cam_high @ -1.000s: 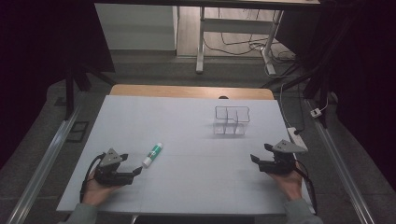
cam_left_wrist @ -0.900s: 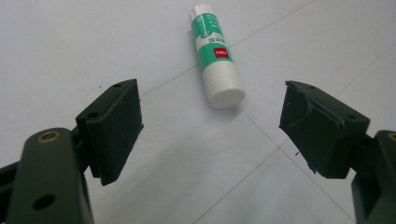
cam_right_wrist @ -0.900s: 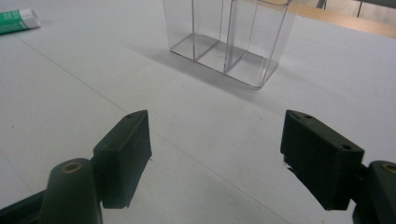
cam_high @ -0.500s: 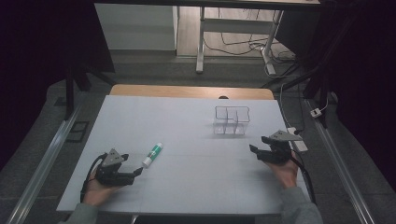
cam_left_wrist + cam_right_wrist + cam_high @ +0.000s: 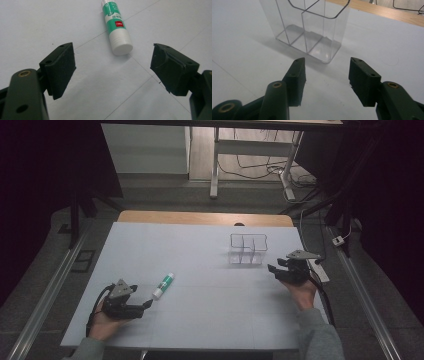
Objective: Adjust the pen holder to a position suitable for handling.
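A green and white glue stick (image 5: 163,285) (image 5: 116,29) lies flat on the white table, its white cap pointing toward my left gripper (image 5: 146,304) (image 5: 112,68). That gripper rests just short of the cap, open, with nothing between its jaws. At the right stands a clear plastic organizer (image 5: 248,248) (image 5: 308,27) with several compartments, all bare. My right gripper (image 5: 272,268) (image 5: 327,78) hovers close in front of the organizer's near right corner, open and holding nothing.
The white table (image 5: 200,270) has a wooden strip (image 5: 205,218) along its far edge. A white power strip (image 5: 318,270) lies at the table's right edge by my right hand. Metal rails run along both sides on the floor.
My right gripper has moved forward and left toward the organizer. The left gripper has stayed near the glue stick's cap, hardly shifting.
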`<state>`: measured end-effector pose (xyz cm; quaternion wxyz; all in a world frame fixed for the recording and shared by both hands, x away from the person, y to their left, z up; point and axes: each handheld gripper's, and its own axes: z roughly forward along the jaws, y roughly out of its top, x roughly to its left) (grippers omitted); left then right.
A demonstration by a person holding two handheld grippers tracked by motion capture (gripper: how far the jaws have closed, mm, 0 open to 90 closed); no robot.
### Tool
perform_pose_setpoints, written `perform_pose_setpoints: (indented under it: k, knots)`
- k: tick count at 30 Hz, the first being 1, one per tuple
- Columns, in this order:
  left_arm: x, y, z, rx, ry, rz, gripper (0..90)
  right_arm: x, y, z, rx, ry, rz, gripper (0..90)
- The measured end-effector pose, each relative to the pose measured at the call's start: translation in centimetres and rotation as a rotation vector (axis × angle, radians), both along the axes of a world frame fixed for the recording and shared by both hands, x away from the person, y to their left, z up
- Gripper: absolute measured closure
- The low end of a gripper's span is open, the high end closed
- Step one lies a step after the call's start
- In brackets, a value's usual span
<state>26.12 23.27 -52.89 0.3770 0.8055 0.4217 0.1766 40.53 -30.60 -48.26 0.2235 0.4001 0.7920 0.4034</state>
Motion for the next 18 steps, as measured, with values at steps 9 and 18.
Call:
perform_pose_setpoints:
  k: [9,18]
  knots:
    - [0.1,0.0,-0.1,0.007,0.004,-0.001,19.4,1.5,-0.1,-0.1,0.003,0.018,-0.027,58.0]
    - [0.1,0.1,-0.1,0.010,0.007,0.000,19.1,3.5,0.4,0.0,0.009,0.025,-0.044,79.7]
